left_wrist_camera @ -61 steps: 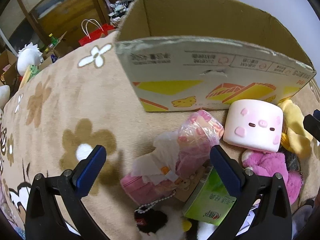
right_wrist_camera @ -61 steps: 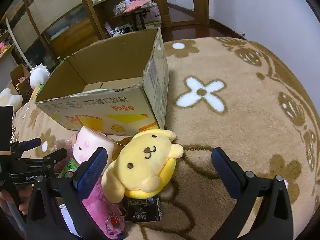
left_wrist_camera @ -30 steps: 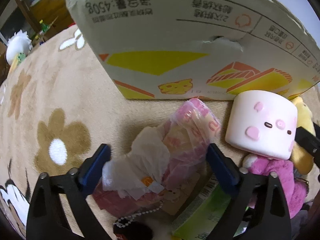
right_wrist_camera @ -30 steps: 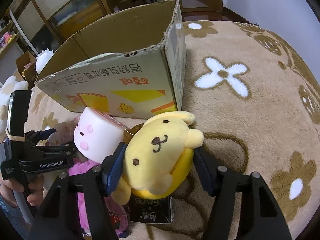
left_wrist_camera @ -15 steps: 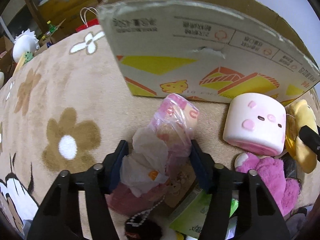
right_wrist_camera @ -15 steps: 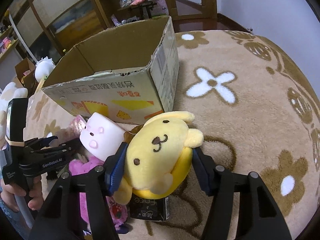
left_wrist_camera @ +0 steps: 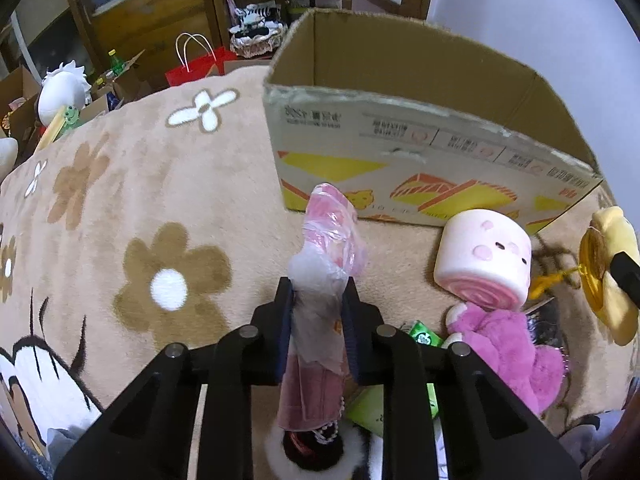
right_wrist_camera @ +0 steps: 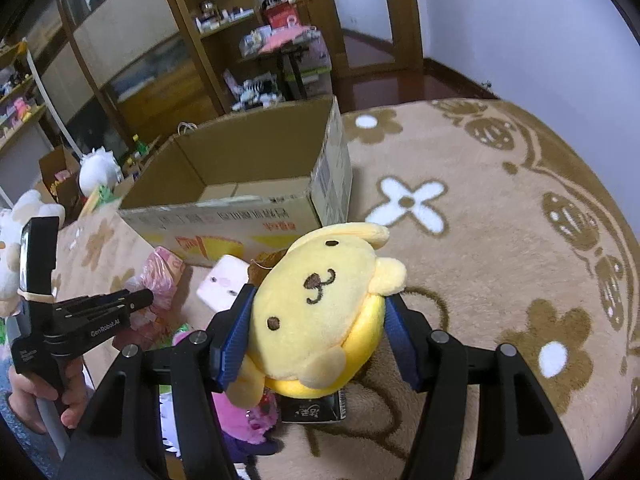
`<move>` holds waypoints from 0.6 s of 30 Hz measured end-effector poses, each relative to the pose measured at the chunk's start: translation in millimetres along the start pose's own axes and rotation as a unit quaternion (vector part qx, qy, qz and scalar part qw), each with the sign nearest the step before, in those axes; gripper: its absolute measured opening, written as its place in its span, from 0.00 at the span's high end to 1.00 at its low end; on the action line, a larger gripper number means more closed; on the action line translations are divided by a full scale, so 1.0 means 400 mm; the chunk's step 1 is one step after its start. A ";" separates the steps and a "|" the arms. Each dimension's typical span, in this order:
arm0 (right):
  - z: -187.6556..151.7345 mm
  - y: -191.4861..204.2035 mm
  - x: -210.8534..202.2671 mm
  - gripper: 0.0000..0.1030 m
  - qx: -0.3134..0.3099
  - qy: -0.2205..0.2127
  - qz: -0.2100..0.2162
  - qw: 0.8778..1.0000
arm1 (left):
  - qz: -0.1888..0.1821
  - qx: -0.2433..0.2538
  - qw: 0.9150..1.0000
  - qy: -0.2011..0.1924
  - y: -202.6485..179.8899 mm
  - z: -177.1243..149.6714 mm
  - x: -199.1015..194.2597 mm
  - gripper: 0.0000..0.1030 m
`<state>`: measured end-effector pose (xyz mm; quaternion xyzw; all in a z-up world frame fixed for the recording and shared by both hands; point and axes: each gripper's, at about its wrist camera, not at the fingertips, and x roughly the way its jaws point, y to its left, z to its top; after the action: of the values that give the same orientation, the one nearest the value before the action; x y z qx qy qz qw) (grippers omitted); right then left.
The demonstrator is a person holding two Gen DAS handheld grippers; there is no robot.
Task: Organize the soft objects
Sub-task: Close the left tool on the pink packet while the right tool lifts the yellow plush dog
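Gripping two toys, one pink bag point(left_wrist_camera: 325, 280), one yellow plush point(right_wrist_camera: 320, 312), one box point(left_wrist_camera: 420, 152)

My left gripper point(left_wrist_camera: 318, 322), matt black plastic, pinches a pink toy point(left_wrist_camera: 326, 264) in crinkled glossy film. Beside it, a smooth matt marshmallow toy point(left_wrist_camera: 482, 258) lies before the rough corrugated cardboard box point(left_wrist_camera: 420, 160). Yellow plush dog point(right_wrist_camera: 320, 312): short fleecy cloth. Carpet point(right_wrist_camera: 500, 248): deep pile.
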<state>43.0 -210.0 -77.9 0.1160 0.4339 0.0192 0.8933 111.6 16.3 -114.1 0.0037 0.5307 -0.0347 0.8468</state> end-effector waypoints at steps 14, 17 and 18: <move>0.020 0.033 -0.201 0.37 -0.004 -0.145 0.013 0.989 | -0.007 -0.012 0.990 -0.141 0.031 -0.014 -0.234 0.80; 0.026 0.042 -0.230 0.37 -0.009 -0.166 0.015 0.986 | -0.015 -0.004 0.985 -0.173 0.026 0.001 -0.279 0.80; 0.029 0.045 -0.238 0.37 -0.009 -0.171 0.016 0.985 | -0.016 -0.001 0.983 -0.182 0.021 0.004 -0.295 0.80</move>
<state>-6.0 -207.6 6.7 0.1165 0.2726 0.0173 0.9549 62.4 31.2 -7.6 -0.0121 0.3677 -0.0474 0.9287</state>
